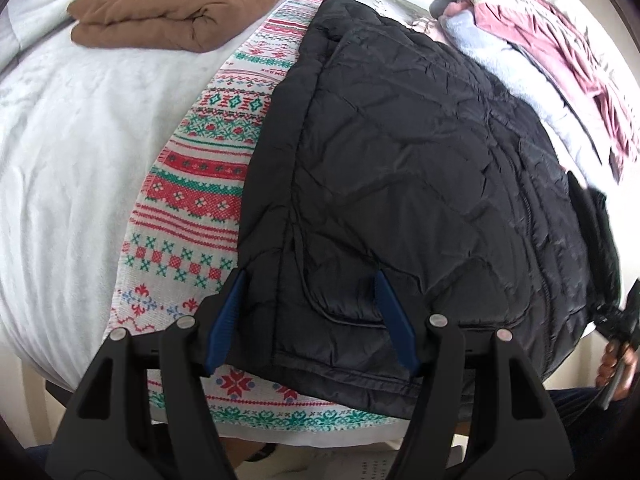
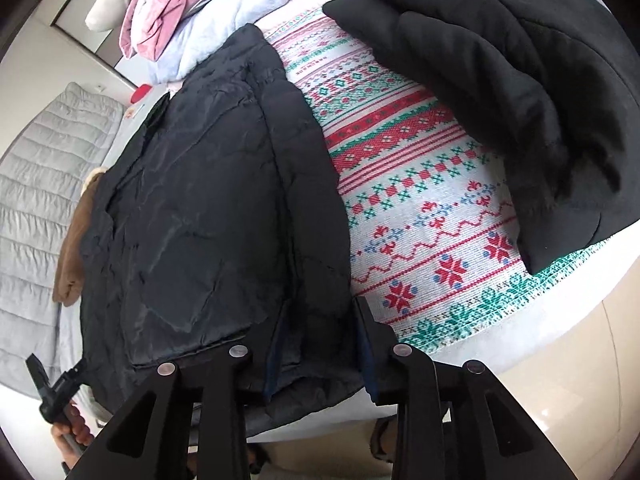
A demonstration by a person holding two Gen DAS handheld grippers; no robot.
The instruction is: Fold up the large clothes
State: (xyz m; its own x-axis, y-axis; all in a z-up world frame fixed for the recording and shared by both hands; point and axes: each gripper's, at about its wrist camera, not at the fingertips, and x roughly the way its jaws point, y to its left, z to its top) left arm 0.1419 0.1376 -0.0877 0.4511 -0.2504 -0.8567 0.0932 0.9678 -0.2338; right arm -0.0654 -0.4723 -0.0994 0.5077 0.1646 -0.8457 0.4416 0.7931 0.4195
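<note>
- A black quilted jacket (image 1: 400, 168) lies spread on a red-and-green patterned blanket (image 1: 200, 184) over a white bed (image 1: 72, 152); its hem sits at the near edge of the bed.
- The left gripper (image 1: 310, 280) stands with its blue jaws apart, one on each side of the jacket's near left corner; the pads do not press the cloth.
- The right gripper (image 2: 320, 308) stands with its jaws partly apart around the jacket's near right edge, where the folded cloth (image 2: 308, 240) lies between them; whether the pads still touch it I cannot tell.
- To the left of the jacket, the blanket and bare white bedding are free room, as far as a folded brown garment (image 1: 180, 8) near the far edge.
- To the right of the jacket, in the right wrist view, a strip of blanket lies open up to a folded black fleece garment (image 2: 500, 80).
- A heap of pink and pale blue clothes (image 1: 540, 60) crowds the jacket's far right side, touching it.
- A grey quilted item (image 2: 40, 184) lies beyond the jacket's left edge in the right wrist view.
</note>
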